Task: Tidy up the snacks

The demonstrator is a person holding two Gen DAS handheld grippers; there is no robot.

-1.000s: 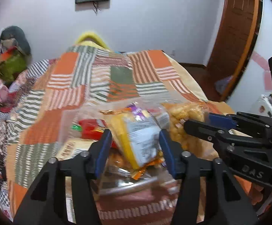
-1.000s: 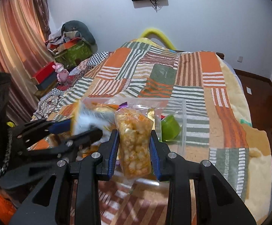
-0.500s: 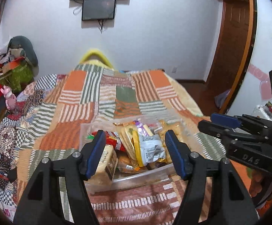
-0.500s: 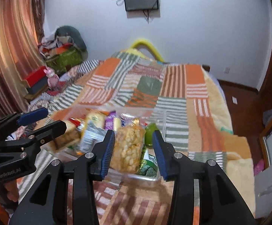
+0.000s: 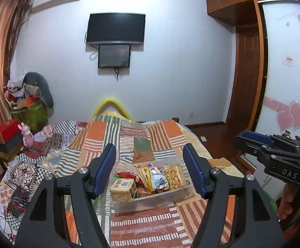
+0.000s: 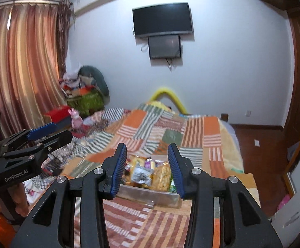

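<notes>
left tongs (image 5: 150, 163) wide, empty | right tongs (image 6: 147, 162) wide, empty | both have pulled back from clear plastic snack box (image 5: 150, 203) on patchwork bed (image 5: 129, 136) | packets released inside; sorting probably finished

Open air is lying between both grippers and the bin (image 5: 150, 203) on the bedspread (image 5: 145, 229). Snack packs (image 5: 156, 179) are crowding the bin and rising above its rim. The right gripper (image 5: 251, 139) is hanging beside the left gripper (image 5: 150, 171), well apart. Bare bedspread is stretching beyond the bin.
</notes>
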